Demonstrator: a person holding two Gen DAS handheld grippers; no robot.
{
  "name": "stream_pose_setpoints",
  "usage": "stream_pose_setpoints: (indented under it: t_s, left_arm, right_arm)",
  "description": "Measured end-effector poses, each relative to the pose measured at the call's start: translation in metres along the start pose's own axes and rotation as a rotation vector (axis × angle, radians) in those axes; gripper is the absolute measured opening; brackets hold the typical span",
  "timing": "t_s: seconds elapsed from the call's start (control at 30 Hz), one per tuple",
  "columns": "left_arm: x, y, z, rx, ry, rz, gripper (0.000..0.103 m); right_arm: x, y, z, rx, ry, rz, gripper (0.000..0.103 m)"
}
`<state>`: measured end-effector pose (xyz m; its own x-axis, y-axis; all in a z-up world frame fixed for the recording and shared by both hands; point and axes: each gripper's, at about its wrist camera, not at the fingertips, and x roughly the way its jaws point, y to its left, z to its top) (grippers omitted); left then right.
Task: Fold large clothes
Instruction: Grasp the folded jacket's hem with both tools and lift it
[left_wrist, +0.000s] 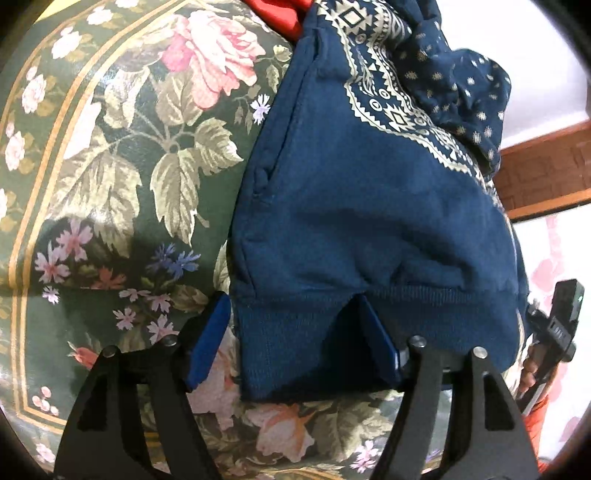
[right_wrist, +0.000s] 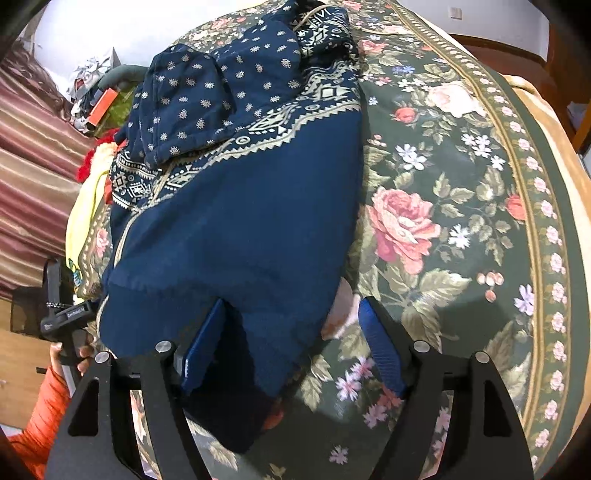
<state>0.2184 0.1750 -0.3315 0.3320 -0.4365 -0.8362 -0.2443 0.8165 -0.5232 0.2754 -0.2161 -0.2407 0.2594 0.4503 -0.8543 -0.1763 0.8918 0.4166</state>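
A navy hooded sweatshirt with a cream patterned band lies on a floral bedspread; its ribbed hem faces me. My left gripper is open, with the hem's left corner lying between its blue pads. In the right wrist view the sweatshirt runs away from me, its dotted hood folded on top. My right gripper is open, with the hem's right corner between its pads. Each gripper shows at the other view's edge.
A red cloth lies beyond the sweatshirt. Yellow and red items sit at the bed's left side. Clutter and a striped curtain stand at far left. The bedspread extends to the right.
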Motion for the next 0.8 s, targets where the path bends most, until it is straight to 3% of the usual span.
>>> stream_pose_setpoints:
  t_s: [0.17,0.23,0.27,0.33,0.4,0.47,0.53,0.67,0.8]
  left_arm:
    - [0.005,0.004,0.006,-0.084,0.015,-0.151,0.07]
    - [0.007,0.005,0.006,-0.101,0.015,-0.176,0.07]
    - [0.007,0.005,0.006,-0.104,0.015,-0.188,0.063]
    - [0.009,0.005,0.006,-0.112,0.02,-0.213,0.054]
    - [0.01,0.005,0.007,-0.122,0.02,-0.227,0.038]
    - [0.008,0.006,0.012,-0.124,0.019,-0.231,0.027]
    - [0.0,0.009,0.009,-0.108,0.013,-0.212,0.021]
    - [-0.018,-0.014,0.014,-0.018,-0.039,-0.135,0.015]
    - [-0.042,-0.029,0.022,0.012,-0.108,-0.152,0.014]
  right_arm:
    - [0.004,0.006,0.002,-0.013,-0.019,0.018,0.073]
    - [0.006,0.01,0.003,-0.017,-0.026,0.013,0.071]
    - [0.006,0.011,0.003,-0.023,-0.025,0.009,0.07]
    - [0.004,0.014,0.005,-0.03,-0.03,0.036,0.051]
    - [0.004,0.017,0.008,-0.026,-0.027,0.053,0.036]
    - [0.005,0.018,0.012,-0.006,-0.023,0.081,0.017]
    - [0.005,0.019,0.016,0.01,-0.031,0.107,0.011]
    - [-0.005,0.025,0.021,-0.004,-0.063,0.125,0.01]
    - [-0.023,0.032,0.031,-0.022,-0.108,0.148,0.009]
